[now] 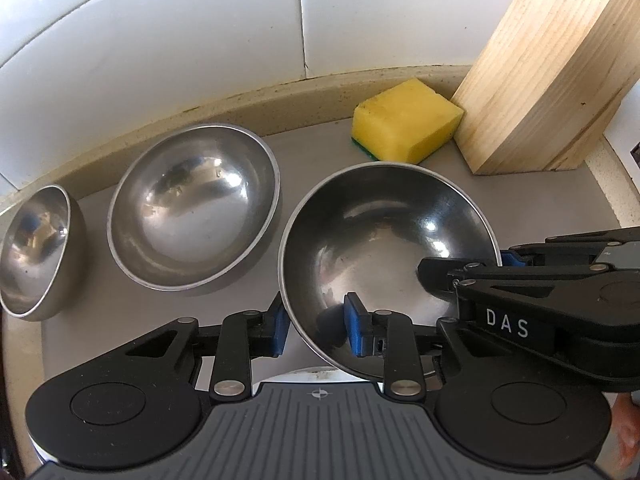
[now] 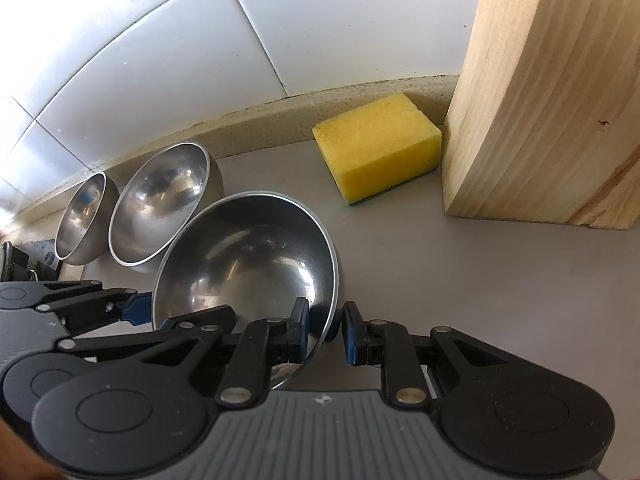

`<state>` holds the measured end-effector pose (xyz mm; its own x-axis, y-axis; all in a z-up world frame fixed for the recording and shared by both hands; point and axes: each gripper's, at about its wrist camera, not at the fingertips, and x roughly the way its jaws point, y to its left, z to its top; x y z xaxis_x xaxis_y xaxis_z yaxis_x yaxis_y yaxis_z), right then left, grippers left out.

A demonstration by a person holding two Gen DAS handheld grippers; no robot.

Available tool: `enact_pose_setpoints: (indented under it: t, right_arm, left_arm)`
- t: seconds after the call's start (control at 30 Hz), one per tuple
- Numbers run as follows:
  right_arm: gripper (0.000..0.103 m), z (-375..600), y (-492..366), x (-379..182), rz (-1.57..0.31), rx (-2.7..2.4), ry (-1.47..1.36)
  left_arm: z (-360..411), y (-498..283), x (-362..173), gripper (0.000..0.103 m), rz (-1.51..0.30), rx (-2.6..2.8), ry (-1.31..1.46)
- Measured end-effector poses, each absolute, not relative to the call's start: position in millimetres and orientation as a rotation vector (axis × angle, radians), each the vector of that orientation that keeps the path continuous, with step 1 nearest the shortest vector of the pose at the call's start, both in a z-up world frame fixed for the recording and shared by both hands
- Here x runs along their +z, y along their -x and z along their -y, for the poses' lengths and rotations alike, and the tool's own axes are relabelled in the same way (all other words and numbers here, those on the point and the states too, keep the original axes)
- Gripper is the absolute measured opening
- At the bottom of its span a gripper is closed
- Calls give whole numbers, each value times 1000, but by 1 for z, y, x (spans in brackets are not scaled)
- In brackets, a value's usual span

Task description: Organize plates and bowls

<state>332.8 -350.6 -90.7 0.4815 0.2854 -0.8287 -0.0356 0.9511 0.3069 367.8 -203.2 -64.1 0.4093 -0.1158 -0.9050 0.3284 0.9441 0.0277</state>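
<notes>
Three steel bowls sit in a row on a grey mat. The nearest, largest bowl [image 1: 384,240] [image 2: 248,264] is straddled at its rim by both grippers. My left gripper [image 1: 318,328] has one blue pad inside the bowl and one outside its near-left rim, with a visible gap to the wall. My right gripper [image 2: 325,330] straddles the near-right rim, pads close to the wall; it also shows in the left wrist view [image 1: 480,268]. A middle bowl [image 1: 192,208] [image 2: 160,208] and a small bowl [image 1: 34,248] [image 2: 82,216] lie to the left.
A yellow sponge [image 1: 406,124] [image 2: 378,146] lies at the back by the white tiled wall [image 1: 200,40]. A tall wooden block [image 1: 548,72] [image 2: 548,100] stands at the right. The grey mat [image 2: 460,272] extends right of the bowl.
</notes>
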Motion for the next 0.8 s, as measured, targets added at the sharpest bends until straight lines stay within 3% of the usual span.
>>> enact_pose_setpoints:
  t: [0.43, 0.8]
  right_arm:
    - [0, 357, -326, -77, -1015, 196, -273]
    - [0, 344, -323, -31, -939, 215, -260]
  left_arm:
    - [205, -359, -43, 26, -1050, -292, -225]
    - [187, -358, 4, 29, -943, -259, -219]
